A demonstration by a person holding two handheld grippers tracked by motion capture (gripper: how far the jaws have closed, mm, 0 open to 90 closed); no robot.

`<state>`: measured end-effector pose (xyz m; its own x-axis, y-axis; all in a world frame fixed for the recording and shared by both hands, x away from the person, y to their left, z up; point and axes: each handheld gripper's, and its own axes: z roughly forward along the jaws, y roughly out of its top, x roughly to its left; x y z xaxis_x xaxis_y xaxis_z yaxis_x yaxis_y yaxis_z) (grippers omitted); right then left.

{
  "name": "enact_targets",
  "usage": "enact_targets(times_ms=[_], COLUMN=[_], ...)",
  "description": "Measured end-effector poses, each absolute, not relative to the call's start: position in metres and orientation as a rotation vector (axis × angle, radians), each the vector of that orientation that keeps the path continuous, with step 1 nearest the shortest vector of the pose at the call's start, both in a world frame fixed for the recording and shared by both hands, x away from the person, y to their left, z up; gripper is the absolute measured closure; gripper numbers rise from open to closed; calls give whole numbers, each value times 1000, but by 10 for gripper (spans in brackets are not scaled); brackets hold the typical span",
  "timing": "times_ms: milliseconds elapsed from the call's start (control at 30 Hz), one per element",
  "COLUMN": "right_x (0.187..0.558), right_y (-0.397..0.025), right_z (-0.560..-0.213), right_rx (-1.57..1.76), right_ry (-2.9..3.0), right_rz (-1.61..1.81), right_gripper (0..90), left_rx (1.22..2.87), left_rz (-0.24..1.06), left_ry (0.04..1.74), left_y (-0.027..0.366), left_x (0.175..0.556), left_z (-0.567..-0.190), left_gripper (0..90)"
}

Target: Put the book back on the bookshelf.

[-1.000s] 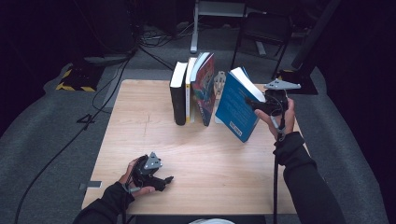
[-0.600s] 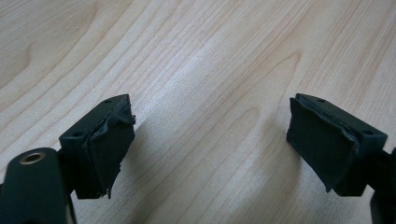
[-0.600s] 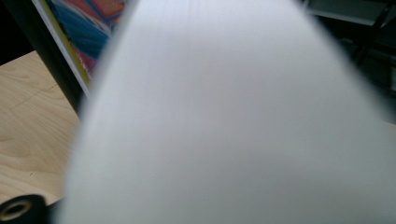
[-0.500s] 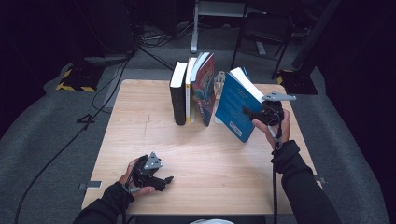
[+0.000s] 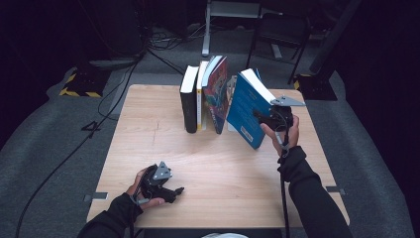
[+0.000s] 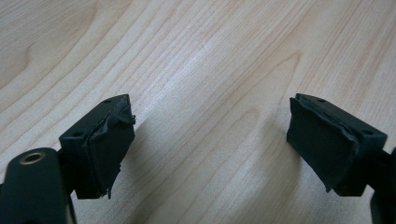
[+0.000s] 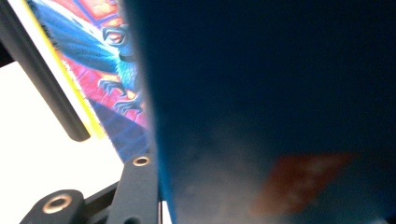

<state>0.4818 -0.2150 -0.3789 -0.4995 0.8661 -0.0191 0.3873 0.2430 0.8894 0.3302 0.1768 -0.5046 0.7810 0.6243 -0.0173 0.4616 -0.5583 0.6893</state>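
My right gripper (image 5: 263, 117) is shut on a blue book (image 5: 246, 110), gripping it by its right-hand edge. The book is tilted just right of a row of upright books: a black one (image 5: 188, 103), a white and yellow one (image 5: 200, 91) and a colourful one (image 5: 217, 94). In the right gripper view the blue cover (image 7: 280, 93) looms close, with one of the gripper's fingers (image 7: 137, 186) against it and the colourful book (image 7: 107, 60) behind. My left gripper (image 5: 173, 191) lies open on the wooden table (image 5: 148, 129) near its front left, with bare wood between its pads (image 6: 109, 149).
The table's front half is bare wood (image 6: 210, 56). A cable (image 5: 283, 168) trails from the right gripper along the sleeve. Beyond the table stand a chair (image 5: 280, 34) and a metal stand (image 5: 208, 29) on dark floor.
The right hand and gripper have shifted left and slightly nearer, still on the blue book, which stays tilted beside the row. The left gripper has not moved.
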Motion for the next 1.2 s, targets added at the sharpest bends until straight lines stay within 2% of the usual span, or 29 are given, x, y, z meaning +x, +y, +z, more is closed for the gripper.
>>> enact_targets(times_ms=[467,700,800,967,1200], right_x=[496,486,479,466,467], right_y=[-204,-211,-217,-225,-225], right_z=[-380,-385,-390,-408,-427], right_rx=[1177,1139,1131,1110,1112], right_ry=[1957,1971,1976,2008,2030], right_rz=[1209,1221,1248,1238,1233], right_gripper=[594,519,514,549,598], left_rx=[2264,2264,2264,2264,2264], left_rz=[296,297,299,300,299], left_ry=[799,798,800,800,800], left_y=[176,176,176,176,176], left_x=[331,330,330,330,330], left_z=[-505,-505,-505,-505,-505], left_gripper=[148,149,151,151,151])
